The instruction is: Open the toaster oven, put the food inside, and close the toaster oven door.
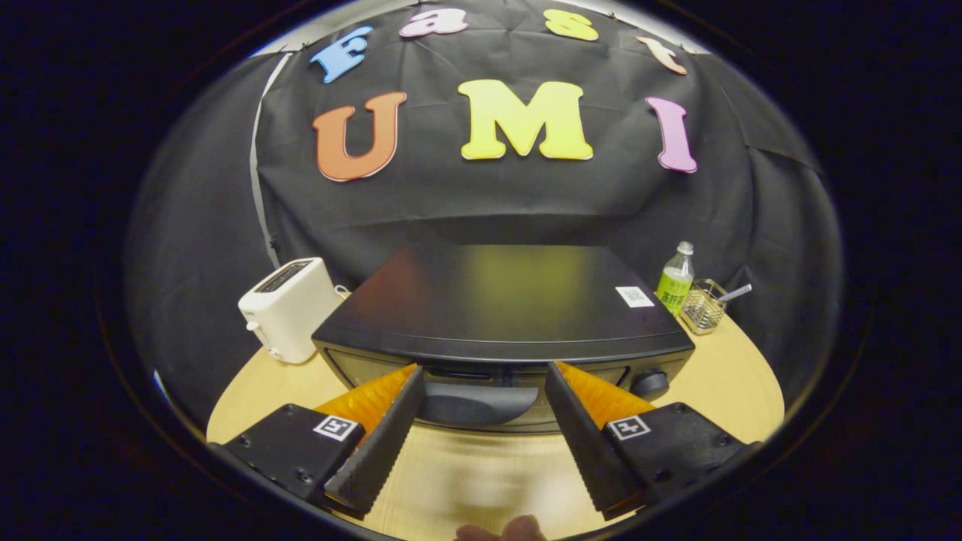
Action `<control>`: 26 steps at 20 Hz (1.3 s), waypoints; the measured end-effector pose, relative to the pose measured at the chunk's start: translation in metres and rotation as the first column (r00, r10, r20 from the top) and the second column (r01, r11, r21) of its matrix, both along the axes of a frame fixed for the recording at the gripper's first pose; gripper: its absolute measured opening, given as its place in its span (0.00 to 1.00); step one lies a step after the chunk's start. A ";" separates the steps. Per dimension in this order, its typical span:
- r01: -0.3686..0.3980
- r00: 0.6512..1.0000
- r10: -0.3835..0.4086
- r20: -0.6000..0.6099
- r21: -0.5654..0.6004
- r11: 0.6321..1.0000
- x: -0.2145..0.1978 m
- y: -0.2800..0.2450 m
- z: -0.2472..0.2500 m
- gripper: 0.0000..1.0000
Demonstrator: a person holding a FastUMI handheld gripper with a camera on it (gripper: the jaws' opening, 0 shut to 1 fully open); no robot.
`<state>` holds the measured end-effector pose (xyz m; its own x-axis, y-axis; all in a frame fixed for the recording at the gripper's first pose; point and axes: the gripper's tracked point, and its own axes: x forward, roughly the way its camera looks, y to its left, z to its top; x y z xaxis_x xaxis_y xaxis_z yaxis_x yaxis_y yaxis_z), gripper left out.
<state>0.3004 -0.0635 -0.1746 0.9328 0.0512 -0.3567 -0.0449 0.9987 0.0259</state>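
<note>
- Gripper view, lower centre: the gripper (pixel 481 376) stands released, its two fingers wide apart and grasping nothing. The left fingertip (pixel 409 373) and the right fingertip (pixel 554 370) both reach up to the front of the toaster oven (pixel 500 300).
- Centre of the frame: the toaster oven is a flat black box on the wooden table (pixel 740 391), seen from slightly above. Its door seems not yet open.
- The relation that matters: the door handle (pixel 477 402) lies directly between the two fingers, just ahead of them. Its long axis runs left to right across the frame, so it lies across the gap between the fingers.
- My judgement: to pull the door, the fingers must go a little forward and down over the handle; no side correction looks necessary.
- Left of the oven: a white toaster (pixel 288 308), apart from it.
- Right of the oven: a green bottle (pixel 675 280) and a small wire basket (pixel 703 306).
- I cannot identify the food here.
- Bottom edge: a bit of a hand (pixel 500 531).
</note>
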 end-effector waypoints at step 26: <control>-0.001 0.977 -0.006 -0.215 -0.034 0.999 -0.111 0.000 -0.139 1.00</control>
<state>0.1895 -0.0632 -0.3140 0.8344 0.0333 -0.5501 -0.0391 0.9992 0.0011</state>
